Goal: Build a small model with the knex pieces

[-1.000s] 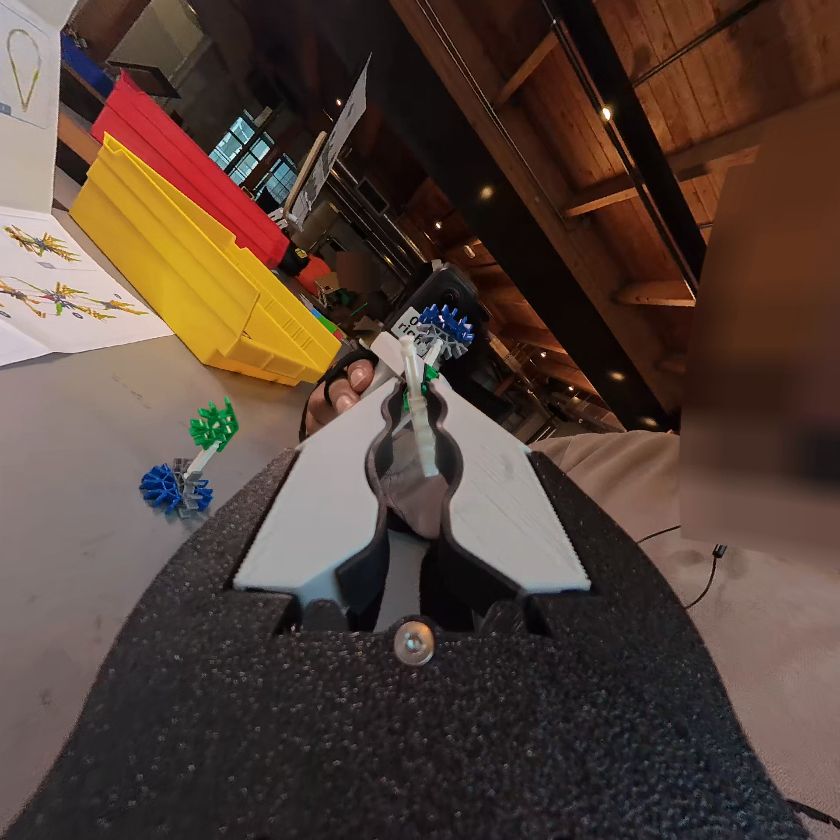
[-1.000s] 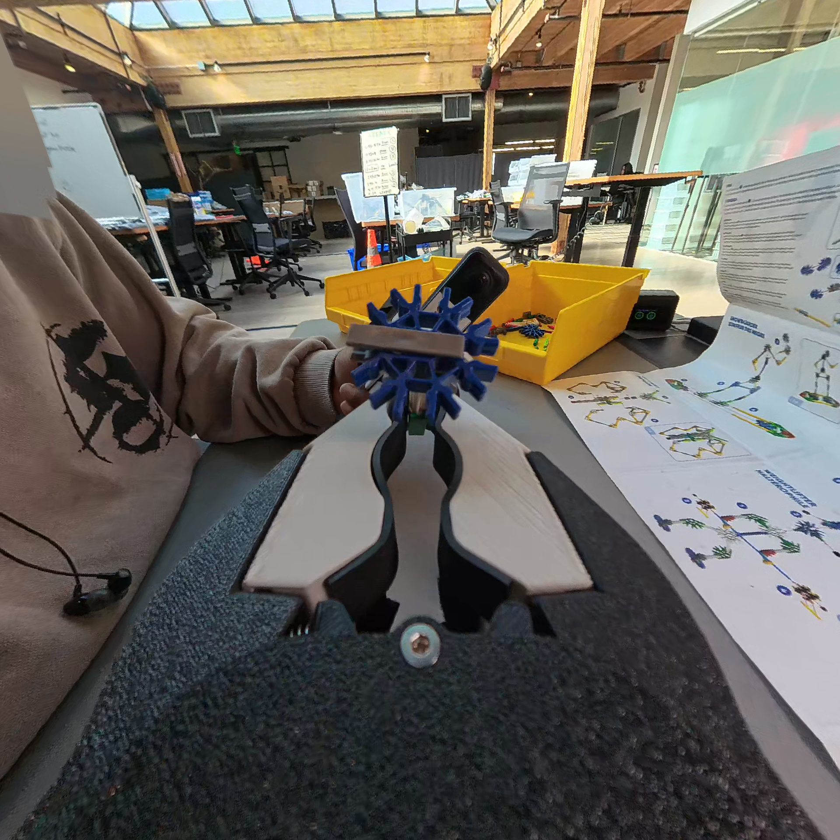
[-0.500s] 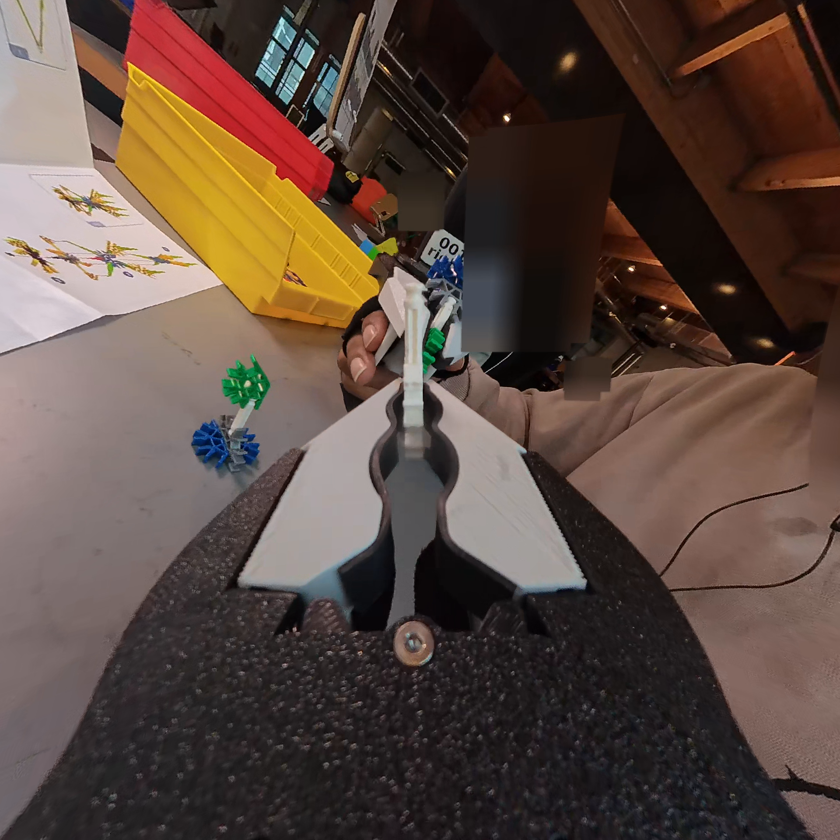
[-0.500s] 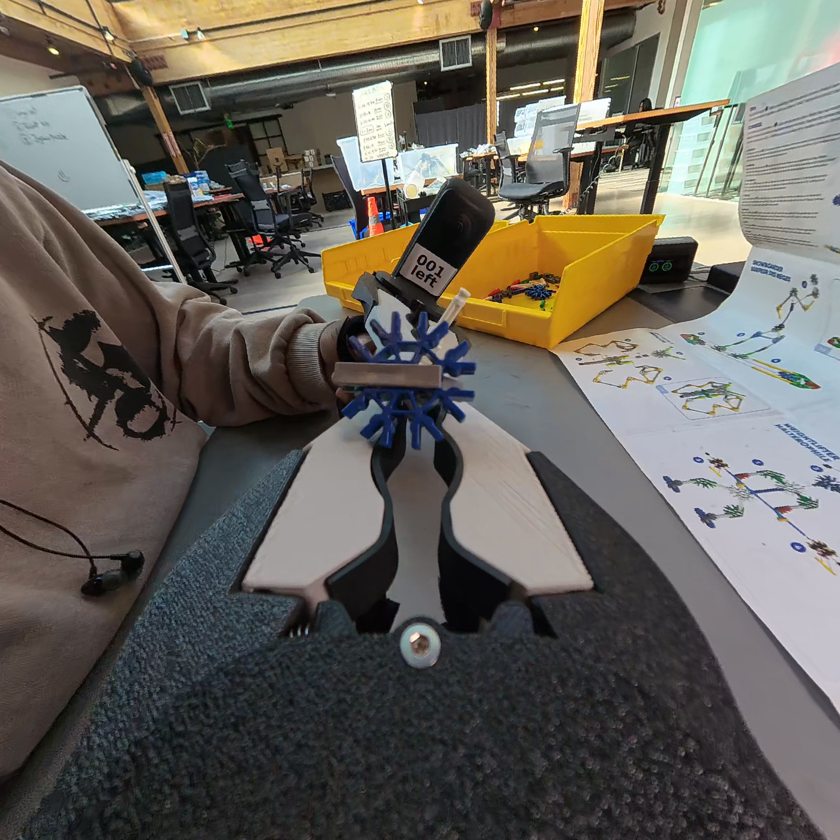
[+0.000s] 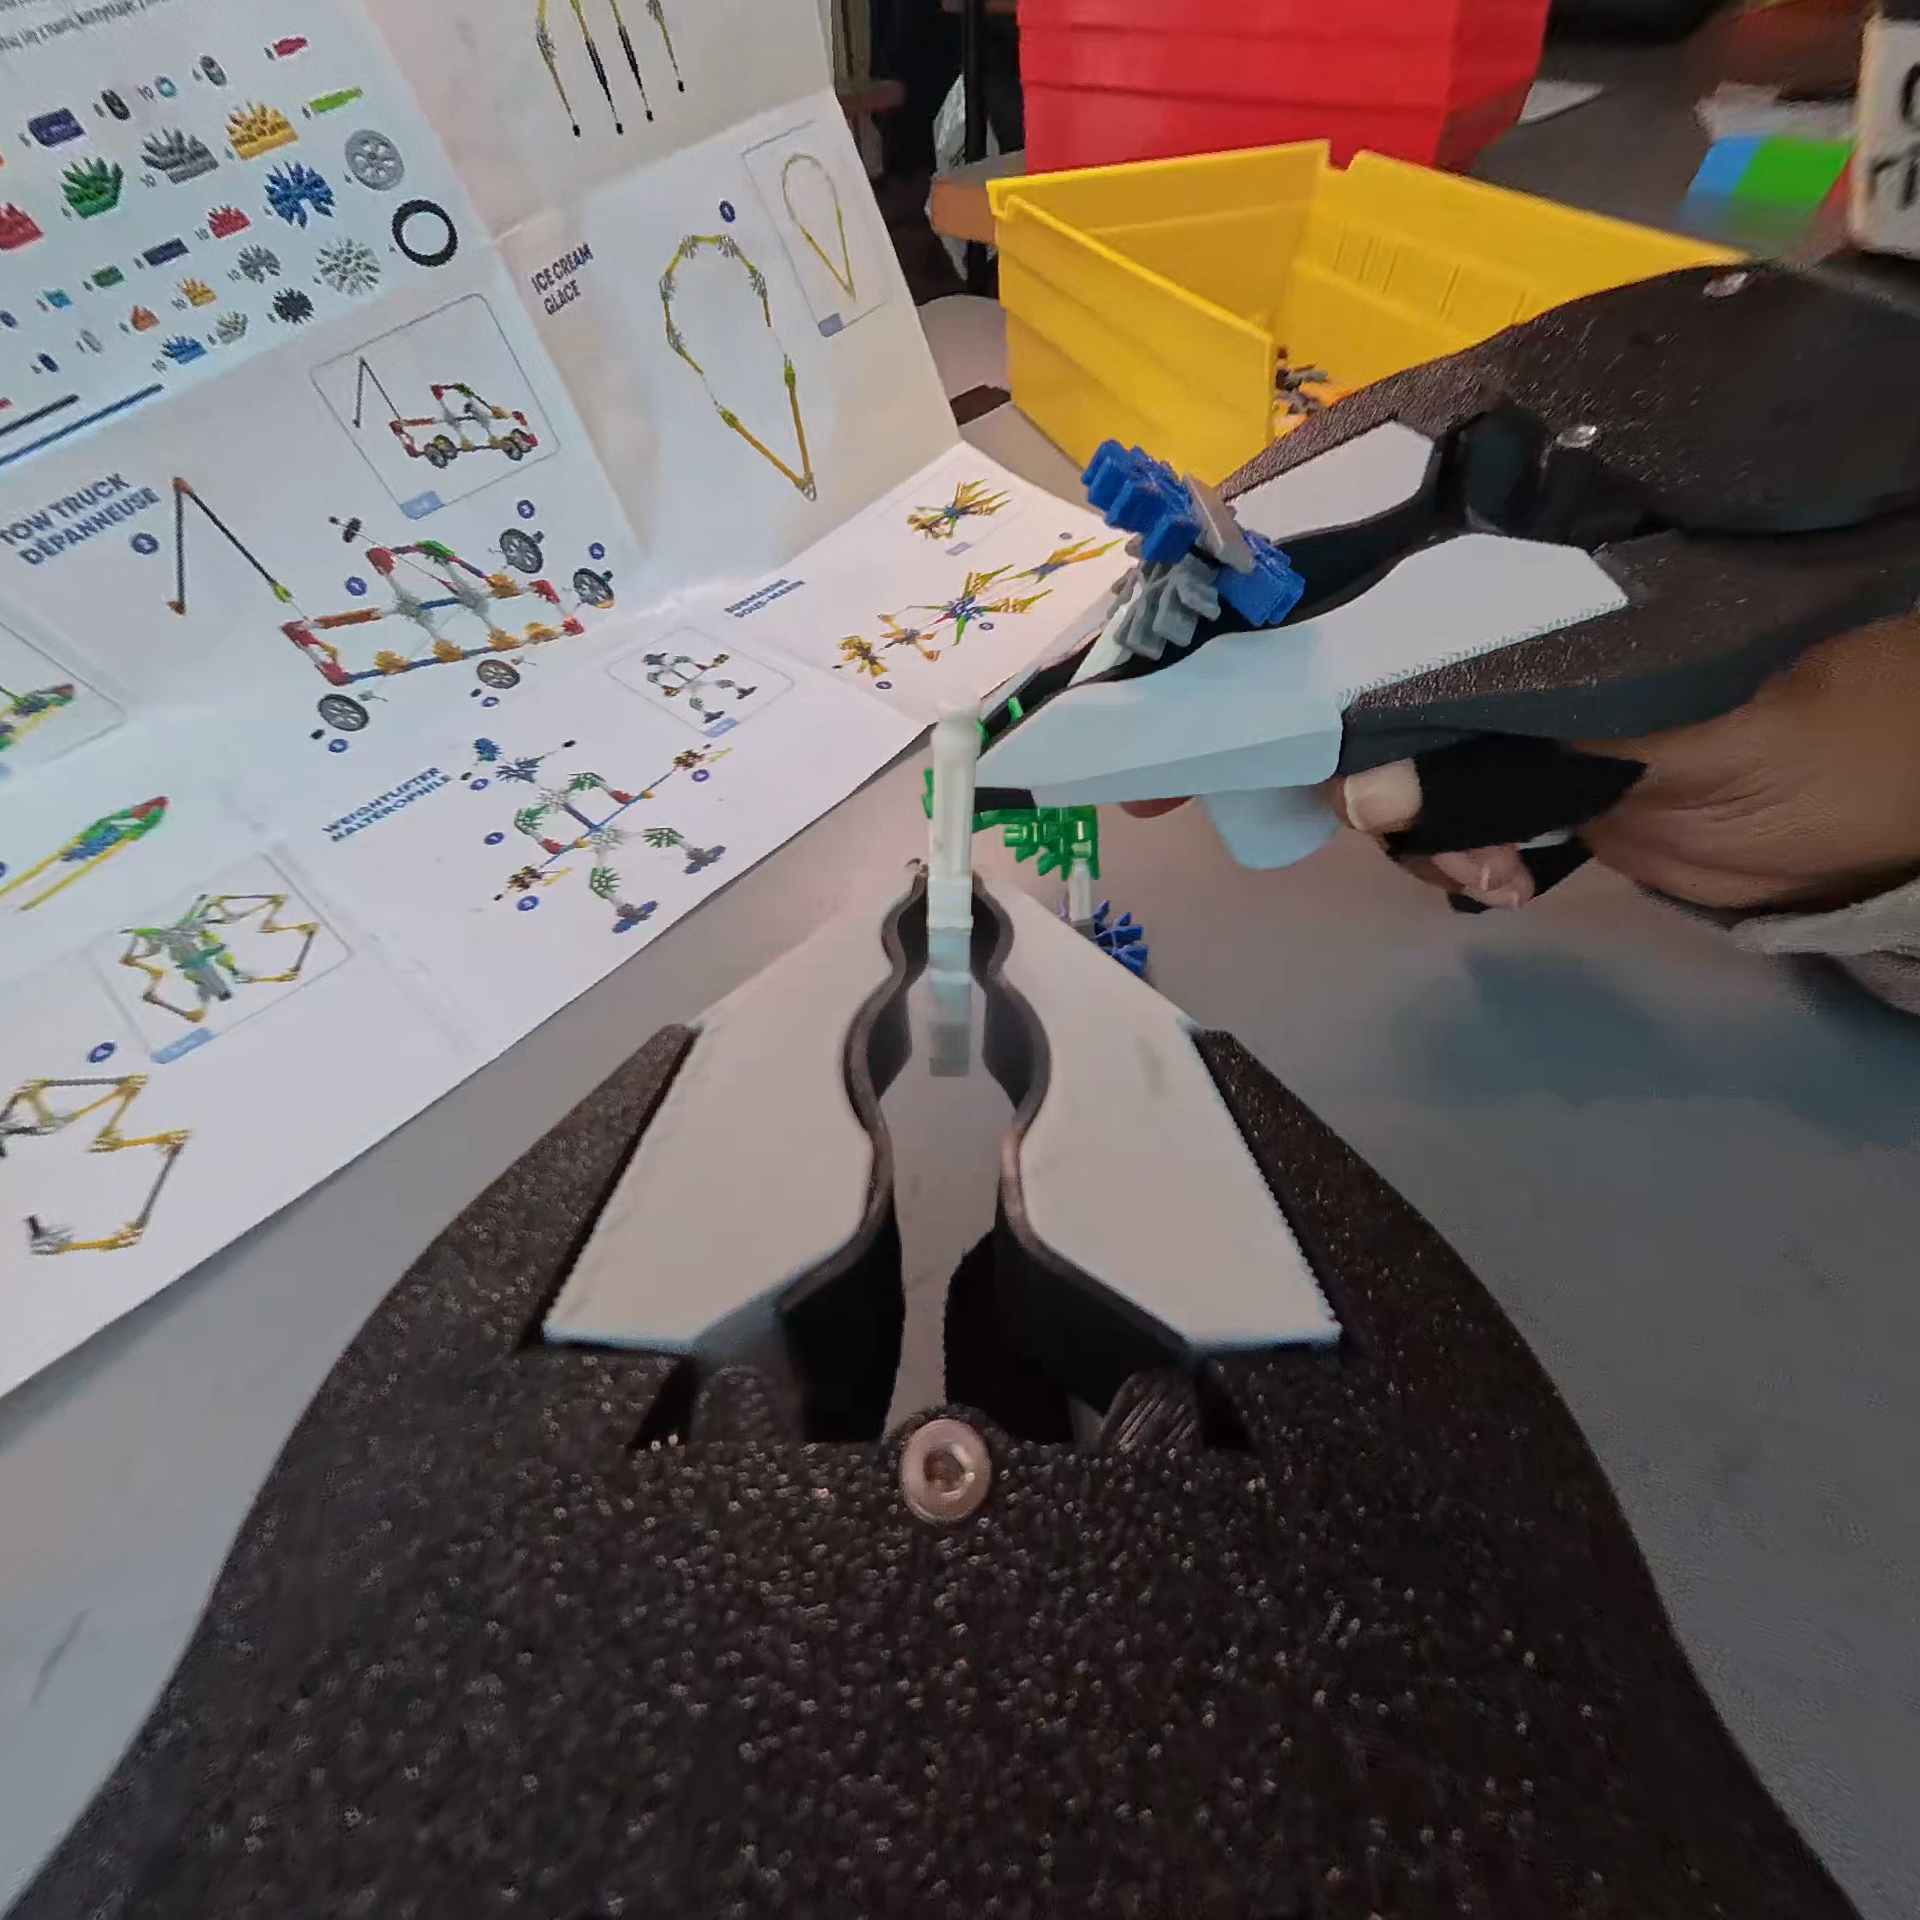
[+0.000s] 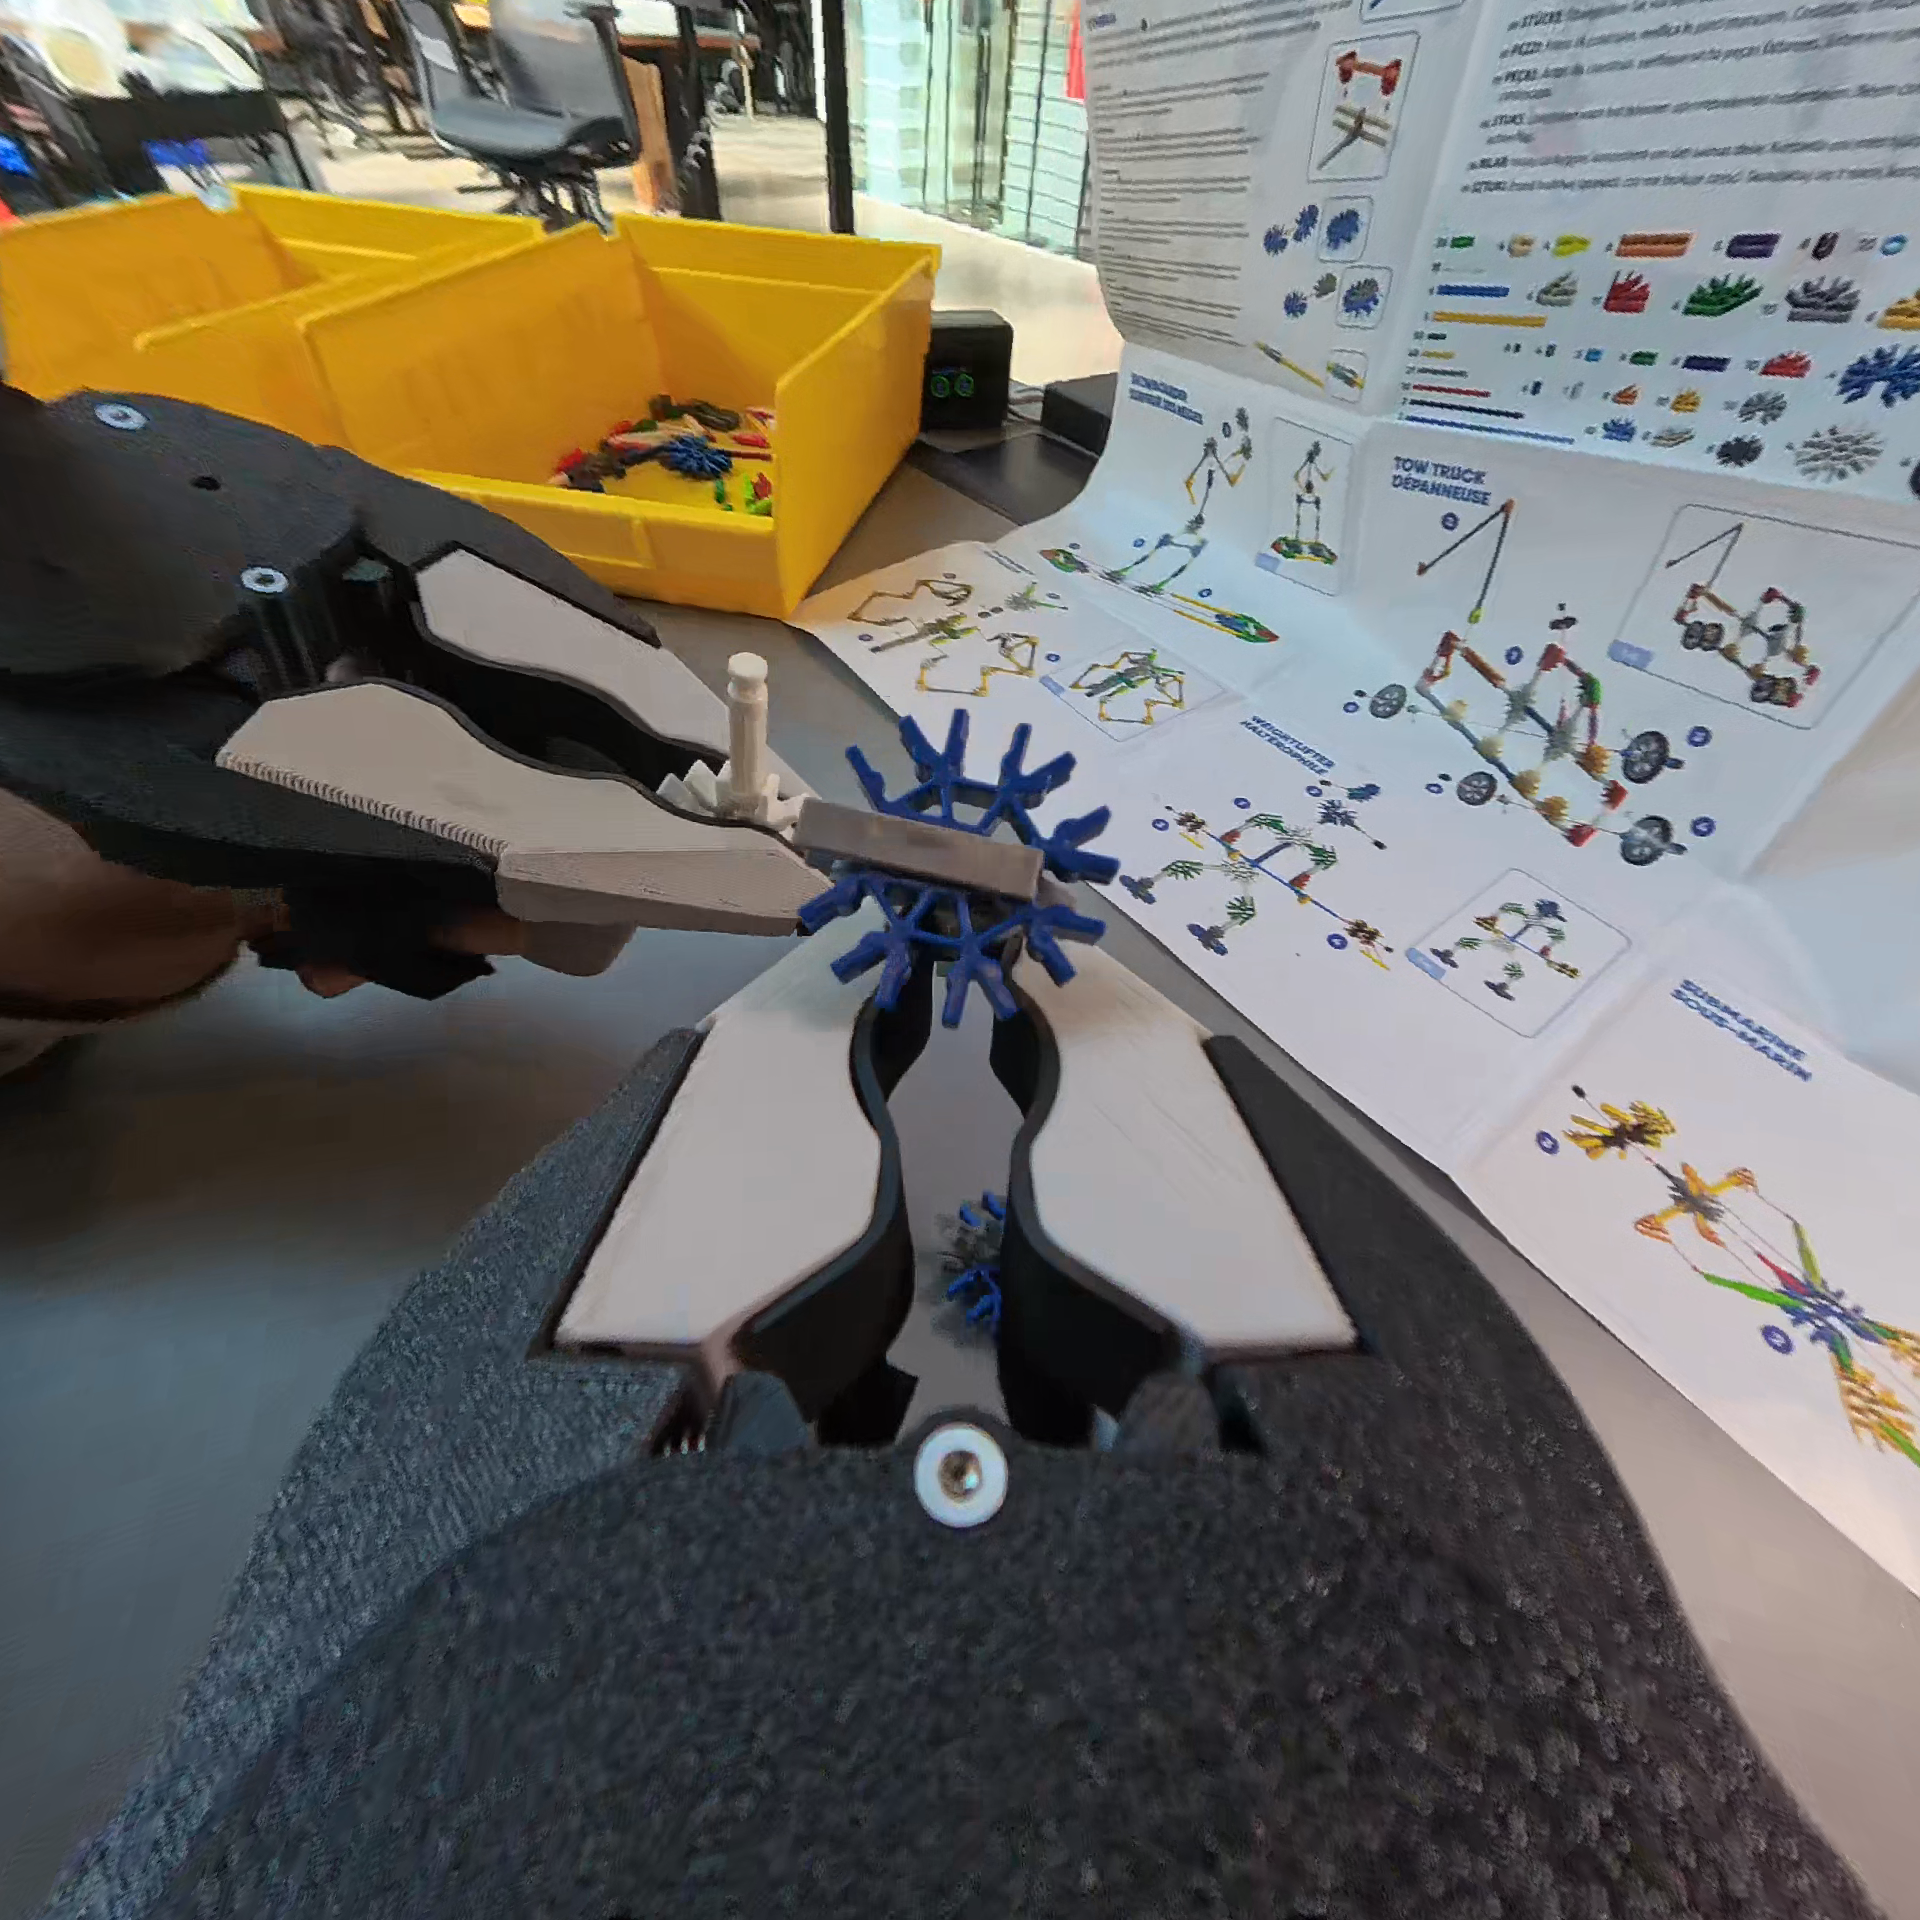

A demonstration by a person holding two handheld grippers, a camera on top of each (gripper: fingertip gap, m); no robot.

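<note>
Left gripper (image 5: 951, 904): jaws closed on a white rod (image 5: 952, 821), which stands upright out of the tips; its lower end hangs in the gap behind them. In the right wrist view a white toothed connector (image 6: 717, 795) appears to sit at the rod's base, at the tips.

Right gripper (image 6: 951, 935): jaws closed on a blue snowflake connector (image 6: 961, 862). A grey flat bar (image 6: 920, 857) lies across the connector's face. In the left wrist view a grey connector (image 5: 1164, 608) sits just behind the blue one.

Relation: the two sets of tips are just beside each other above the surface (image 5: 1558, 1195). Whether the held pieces touch cannot be told.

On the surface below: a small assembly with a green connector (image 5: 1049, 831) and a blue connector (image 5: 1117, 925), partly hidden by the jaws.

Left and far: an unfolded instruction sheet (image 5: 416, 623) with coloured model drawings, lying on the surface and propped up behind.

Far: a yellow bin (image 6: 644, 416) holding loose coloured parts; a red bin (image 5: 1247, 62) behind it.

Risks, as judged: the rod is held only at one short stretch, so sideways pressure could swivel it or pop it out. The blue connector is pinched at its lower spokes and could twist in the grip. A dropped piece could knock the assembly below.
</note>
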